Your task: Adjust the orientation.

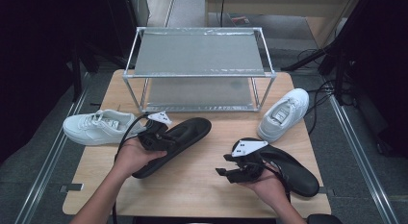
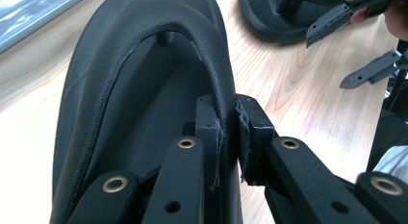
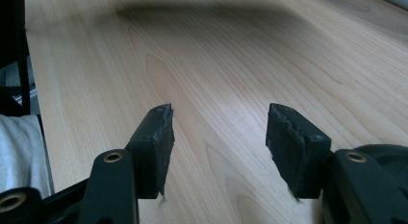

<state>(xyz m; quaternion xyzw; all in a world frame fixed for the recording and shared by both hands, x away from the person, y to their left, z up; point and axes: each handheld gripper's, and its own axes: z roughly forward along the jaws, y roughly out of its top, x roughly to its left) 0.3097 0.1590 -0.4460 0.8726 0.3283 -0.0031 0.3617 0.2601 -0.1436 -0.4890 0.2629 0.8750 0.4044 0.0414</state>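
A black slipper (image 1: 185, 135) lies slanted left of the table's middle. My left gripper (image 1: 163, 137) is shut on the edge of its upper. In the left gripper view the jaws (image 2: 230, 132) pinch that curved black rim of the slipper (image 2: 120, 104). A second black slipper (image 1: 296, 173) rests at the front right, beside my right hand. My right gripper (image 1: 222, 165) points left over bare wood, open. In the right gripper view its jaws (image 3: 219, 132) stand apart with nothing between them, and a bit of the slipper (image 3: 385, 156) shows at the right edge.
A metal two-shelf rack (image 1: 199, 72) stands at the back of the wooden table (image 1: 202, 185). One white sneaker (image 1: 98, 127) lies at the left edge and another (image 1: 284, 113) at the right, near the rack's corner. Cables run on the floor at right.
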